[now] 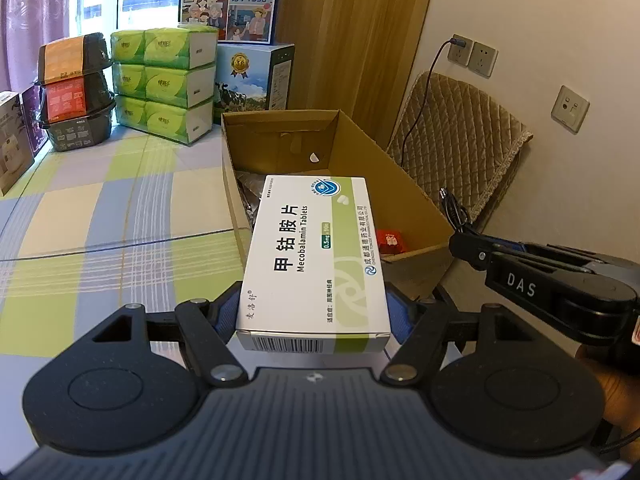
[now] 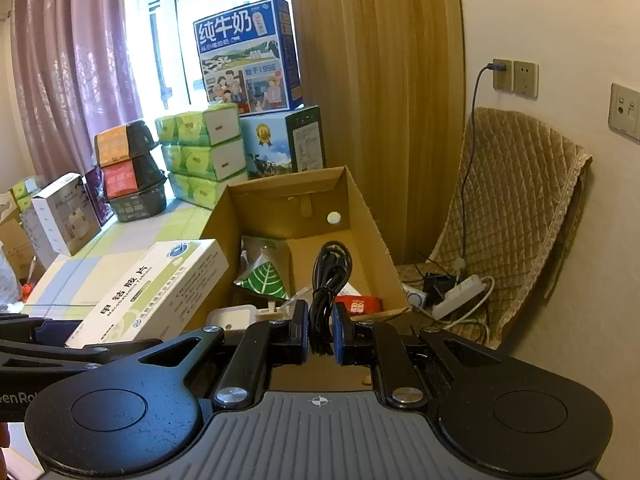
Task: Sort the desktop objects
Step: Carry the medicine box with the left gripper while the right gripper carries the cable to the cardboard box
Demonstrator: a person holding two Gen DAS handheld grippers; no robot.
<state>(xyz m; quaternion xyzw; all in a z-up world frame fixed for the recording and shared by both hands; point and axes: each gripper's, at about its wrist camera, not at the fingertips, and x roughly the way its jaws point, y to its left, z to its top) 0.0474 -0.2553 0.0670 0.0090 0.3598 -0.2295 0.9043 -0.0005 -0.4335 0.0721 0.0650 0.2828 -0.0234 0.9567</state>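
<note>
"Mecobalamin Tablets" box (image 1: 316, 260) between fingers (image 1: 226, 314)

We see the cardboard box (image 2: 372, 224) open on top, its far half bare; a leaf packet (image 2: 266, 278) and red packet (image 2: 360, 305) (near end) crowd it. Tissue packs (image 1: 168, 80) wall the tabletop's (image 1: 100, 200) far edge.

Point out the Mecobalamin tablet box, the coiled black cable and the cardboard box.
Mecobalamin tablet box (image 1: 316, 256), left wrist view, on its printed top face.
Coiled black cable (image 2: 330, 276), right wrist view, on the bundled loops above the pads.
Cardboard box (image 2: 372, 220), right wrist view, on its inner right wall.
</note>
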